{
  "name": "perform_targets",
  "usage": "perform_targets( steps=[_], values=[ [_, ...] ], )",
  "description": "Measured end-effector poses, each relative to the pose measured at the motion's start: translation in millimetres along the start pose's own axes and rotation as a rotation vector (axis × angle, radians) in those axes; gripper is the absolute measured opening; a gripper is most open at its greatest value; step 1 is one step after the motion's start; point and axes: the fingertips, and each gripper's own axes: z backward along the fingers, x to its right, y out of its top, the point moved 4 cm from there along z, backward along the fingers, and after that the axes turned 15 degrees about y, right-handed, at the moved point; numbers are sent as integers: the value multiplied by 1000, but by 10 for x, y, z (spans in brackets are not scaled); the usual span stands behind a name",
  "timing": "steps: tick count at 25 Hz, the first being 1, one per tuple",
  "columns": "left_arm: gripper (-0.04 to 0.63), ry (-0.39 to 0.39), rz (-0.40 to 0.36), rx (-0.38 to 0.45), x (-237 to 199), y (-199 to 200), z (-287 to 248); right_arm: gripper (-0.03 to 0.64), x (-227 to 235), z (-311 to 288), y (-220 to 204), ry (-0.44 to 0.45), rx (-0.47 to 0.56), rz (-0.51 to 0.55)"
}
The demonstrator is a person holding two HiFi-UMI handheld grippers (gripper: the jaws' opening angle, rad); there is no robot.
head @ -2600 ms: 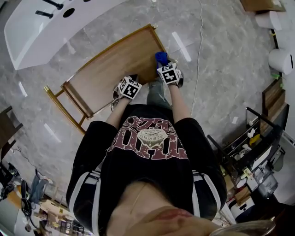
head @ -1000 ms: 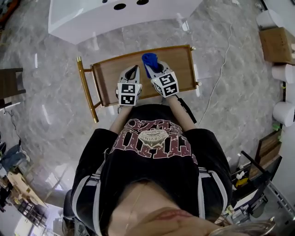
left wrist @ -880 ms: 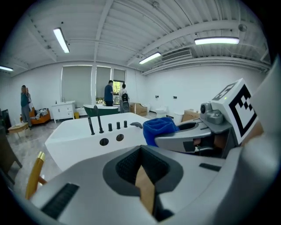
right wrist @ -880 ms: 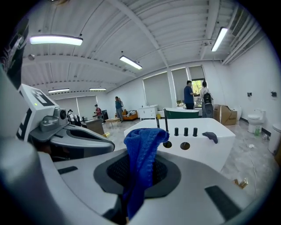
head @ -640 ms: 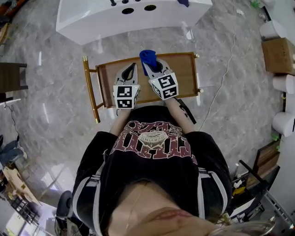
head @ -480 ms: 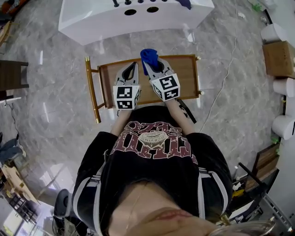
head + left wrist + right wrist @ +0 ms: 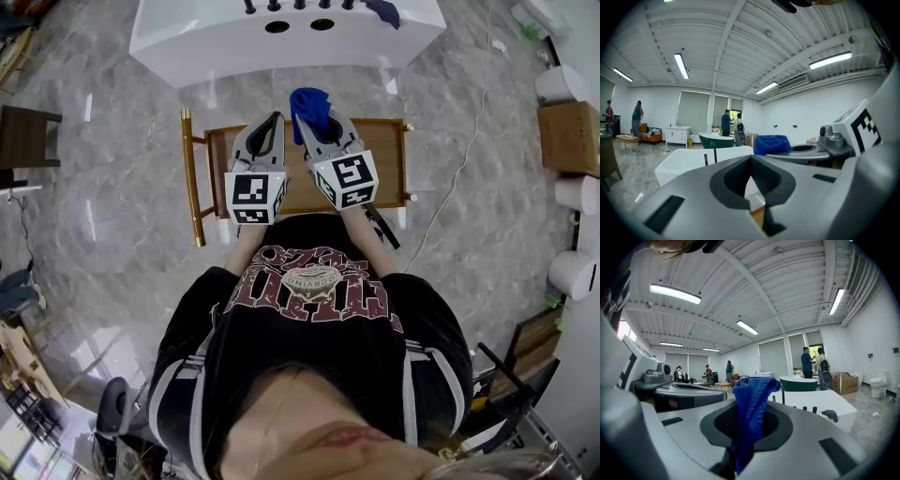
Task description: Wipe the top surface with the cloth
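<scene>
Both are being raised higher over the desk (image 7: 386, 161) than earlier. Blue cloth (image 7: 308, 103) is being pinched by right gripper (image 7: 313, 126) fingers; left gripper (image 7: 273, 120) fingers are being pressed together, empty.

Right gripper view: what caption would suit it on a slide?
Right tool clamped on a blue cloth, a white bathtub standing beyond it.

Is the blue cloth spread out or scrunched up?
Scrunched up: the right claw pinches the blue cloth into a crumpled bunch.
</scene>
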Motion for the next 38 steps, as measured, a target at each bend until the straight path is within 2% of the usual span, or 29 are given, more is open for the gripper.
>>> perform_targets(
  steps=[8, 15, 24, 38],
  values=[
    [46, -5, -27, 105, 69, 411, 72, 58, -67, 6, 445, 4, 39, 112],
    [46, -2, -33, 137, 84, 494, 96, 58, -91, 34, 608, 11, 61, 146],
    [46, -12, -12, 125, 68, 471, 75, 58, -111, 10, 575, 18, 57, 148],
    [46, -13, -45, 122, 86, 498, 1, 58, -68, -30, 575, 22, 53, 134]
  ],
)
